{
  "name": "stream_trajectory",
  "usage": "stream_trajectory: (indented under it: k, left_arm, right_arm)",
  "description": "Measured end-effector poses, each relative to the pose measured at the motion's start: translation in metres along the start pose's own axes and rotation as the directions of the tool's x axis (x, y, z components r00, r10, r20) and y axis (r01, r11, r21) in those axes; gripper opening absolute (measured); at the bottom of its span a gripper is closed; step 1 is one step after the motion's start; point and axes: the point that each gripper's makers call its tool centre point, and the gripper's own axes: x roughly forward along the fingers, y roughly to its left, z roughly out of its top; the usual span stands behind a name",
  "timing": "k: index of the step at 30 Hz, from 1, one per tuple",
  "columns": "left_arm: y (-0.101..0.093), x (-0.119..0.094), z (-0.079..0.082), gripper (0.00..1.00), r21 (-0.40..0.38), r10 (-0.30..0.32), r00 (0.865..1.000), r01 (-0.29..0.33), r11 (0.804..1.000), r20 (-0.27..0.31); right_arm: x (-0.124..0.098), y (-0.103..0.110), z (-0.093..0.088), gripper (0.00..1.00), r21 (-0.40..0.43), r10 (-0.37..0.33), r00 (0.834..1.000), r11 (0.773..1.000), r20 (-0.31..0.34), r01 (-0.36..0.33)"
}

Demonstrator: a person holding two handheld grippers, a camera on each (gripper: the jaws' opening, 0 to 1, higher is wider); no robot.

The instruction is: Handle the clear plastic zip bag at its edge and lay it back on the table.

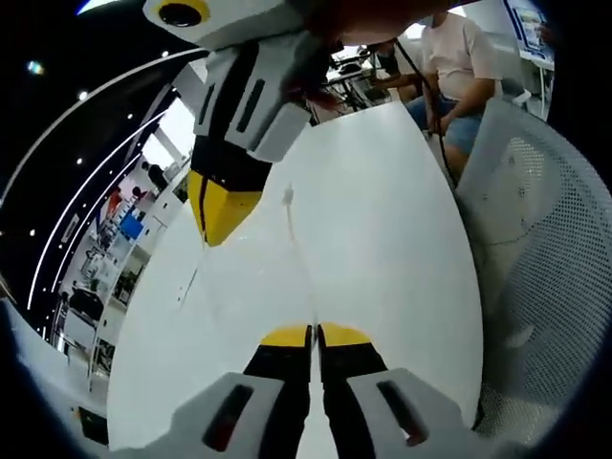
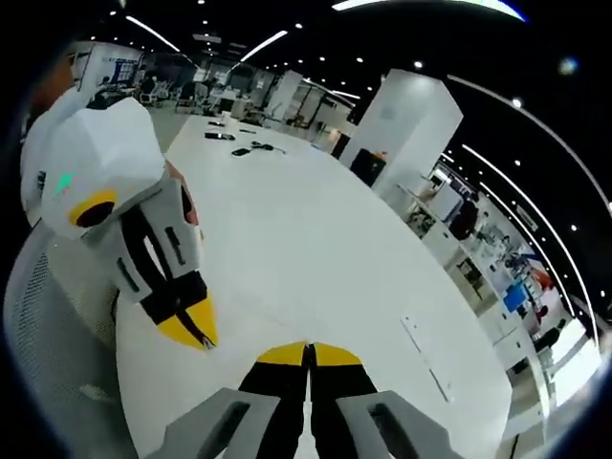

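The clear plastic zip bag (image 1: 290,239) is almost see-through against the white table (image 1: 382,220). One faint edge of it runs straight into my left gripper (image 1: 314,333), which is shut on it low over the table. In the left gripper view my right gripper (image 1: 206,225) comes down from the top left, jaws closed, with a thin bag edge trailing from its tip. In the right gripper view my right gripper (image 2: 308,352) is shut, faint bag marks (image 2: 426,359) lie to its right, and the left gripper (image 2: 196,333) hangs at the left.
A white mesh chair (image 1: 545,239) stands at the table's side, also seen as a mesh chair (image 2: 48,325). A seated person (image 1: 459,67) is past the far end. Small dark items (image 2: 239,148) lie far down the table. Desks and a white pillar (image 2: 406,124) stand beyond.
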Motion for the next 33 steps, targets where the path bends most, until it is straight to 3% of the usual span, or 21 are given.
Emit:
stream_trajectory:
  k: [10, 13, 33]
  left_arm:
    - [-0.010, 0.006, -0.008, 0.01, -0.061, -0.035, 0.999, 0.034, 0.998, -0.016]
    - [-0.011, 0.008, -0.013, 0.01, -0.084, -0.032, 0.999, 0.030, 0.996, -0.027]
    - [-0.006, -0.008, -0.032, 0.05, -0.162, -0.002, 0.999, -0.003, 0.987, -0.036]
  right_arm:
    - [0.009, 0.016, -0.006, 0.00, -0.098, 0.030, 0.999, 0.995, -0.025, -0.033]
    - [0.017, 0.021, -0.016, 0.00, -0.130, 0.046, 0.998, 0.990, -0.047, -0.052]
    - [0.037, 0.032, -0.047, 0.00, -0.177, 0.067, 0.989, 0.980, -0.131, -0.090]
